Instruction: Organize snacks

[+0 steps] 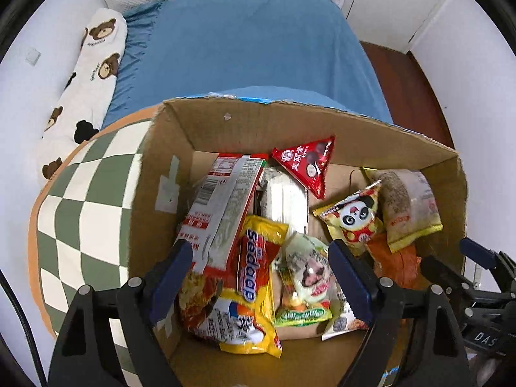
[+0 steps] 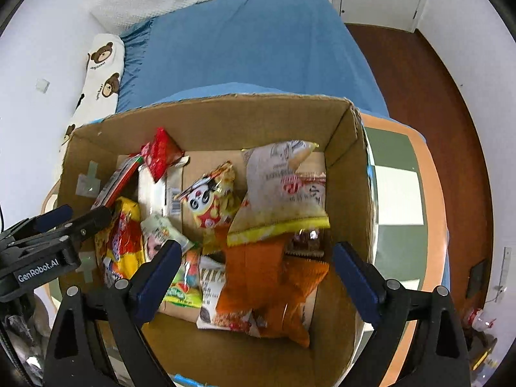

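Blue bed (image 1: pixel 245 48) behind, snacks heaped in the cardboard box (image 1: pixel 258 122). Both my left gripper (image 1: pixel 261 277) and right gripper (image 2: pixel 258 274) fingers hang released above; next I pick the Sedaap packet (image 1: pixel 254 267).

Bright, even daylight; soft shadows inside the cardboard box (image 1: pixel 245 122); strong fisheye edge warp, slight motion blur.

My left gripper (image 1: pixel 261 269) points straight down, jaws spread wide and empty. My right gripper (image 2: pixel 258 266) tilts steeply downward beside it, jaws likewise apart.
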The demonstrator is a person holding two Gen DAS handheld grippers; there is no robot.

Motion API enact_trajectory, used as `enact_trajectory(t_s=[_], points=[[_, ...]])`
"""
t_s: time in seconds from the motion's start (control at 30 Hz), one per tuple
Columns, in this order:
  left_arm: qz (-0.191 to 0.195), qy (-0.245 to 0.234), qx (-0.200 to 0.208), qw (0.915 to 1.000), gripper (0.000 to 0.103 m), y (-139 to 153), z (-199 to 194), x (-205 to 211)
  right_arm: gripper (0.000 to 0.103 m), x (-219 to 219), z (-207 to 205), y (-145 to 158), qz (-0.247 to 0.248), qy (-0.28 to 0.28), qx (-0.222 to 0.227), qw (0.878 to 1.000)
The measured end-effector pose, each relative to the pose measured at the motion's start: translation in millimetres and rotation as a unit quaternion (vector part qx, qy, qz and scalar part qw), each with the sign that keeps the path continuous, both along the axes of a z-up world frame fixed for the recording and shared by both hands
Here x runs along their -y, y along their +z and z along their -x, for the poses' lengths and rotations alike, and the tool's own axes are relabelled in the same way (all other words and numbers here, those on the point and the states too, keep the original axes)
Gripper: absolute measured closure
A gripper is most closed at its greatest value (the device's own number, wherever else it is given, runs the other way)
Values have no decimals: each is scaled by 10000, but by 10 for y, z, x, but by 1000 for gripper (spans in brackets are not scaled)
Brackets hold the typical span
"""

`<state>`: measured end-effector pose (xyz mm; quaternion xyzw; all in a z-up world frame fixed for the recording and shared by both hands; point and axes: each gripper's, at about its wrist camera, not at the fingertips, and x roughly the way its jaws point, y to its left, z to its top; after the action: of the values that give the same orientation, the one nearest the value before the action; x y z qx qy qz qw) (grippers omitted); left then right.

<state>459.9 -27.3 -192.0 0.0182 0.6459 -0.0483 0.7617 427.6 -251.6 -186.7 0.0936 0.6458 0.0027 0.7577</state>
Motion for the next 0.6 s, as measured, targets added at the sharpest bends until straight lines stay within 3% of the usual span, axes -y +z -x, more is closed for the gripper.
enact_trajectory(t_s=[0.33, 0.6], points=[[-51, -74, 896, 9959, 17, 618, 652, -70, 3, -157, 593, 555, 248, -38, 805, 9964], [61, 17, 1470, 9891, 17, 1075, 1374, -240, 3, -314, 1321, 1120, 302, 12, 1500, 9882]])
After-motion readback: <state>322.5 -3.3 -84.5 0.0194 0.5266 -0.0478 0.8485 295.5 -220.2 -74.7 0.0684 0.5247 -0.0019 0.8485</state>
